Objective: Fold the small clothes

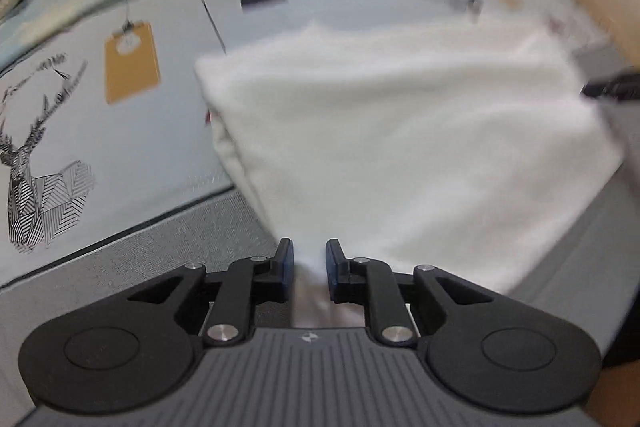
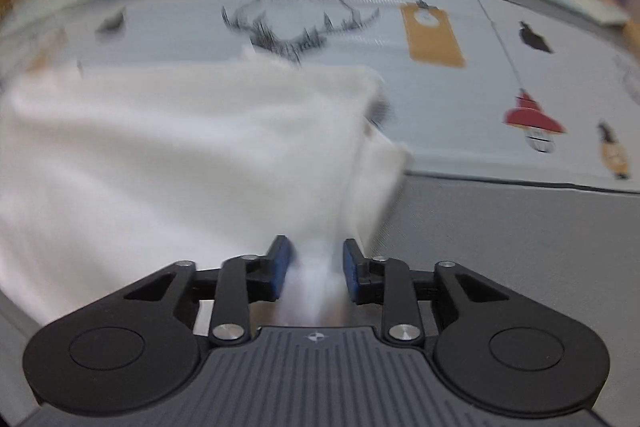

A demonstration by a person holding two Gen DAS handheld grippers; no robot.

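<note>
Grey table (image 2: pixel 520 247), printed deer-and-lamp cloth (image 2: pixel 460 131) behind.

Left wrist view: looks steeply down along the left gripper (image 1: pixel 310 259), close over the white cloth (image 1: pixel 400 147), which spreads toward 1 o'clock. Right wrist view: same steep, close look past the right gripper (image 2: pixel 314 259), cloth (image 2: pixel 180 147) toward 10 o'clock. Shared: cloth, printed sheet (image 1: pixel 160 131) (image 2: pixel 460 99), grey mat (image 1: pixel 160 251) (image 2: pixel 520 227).
</note>
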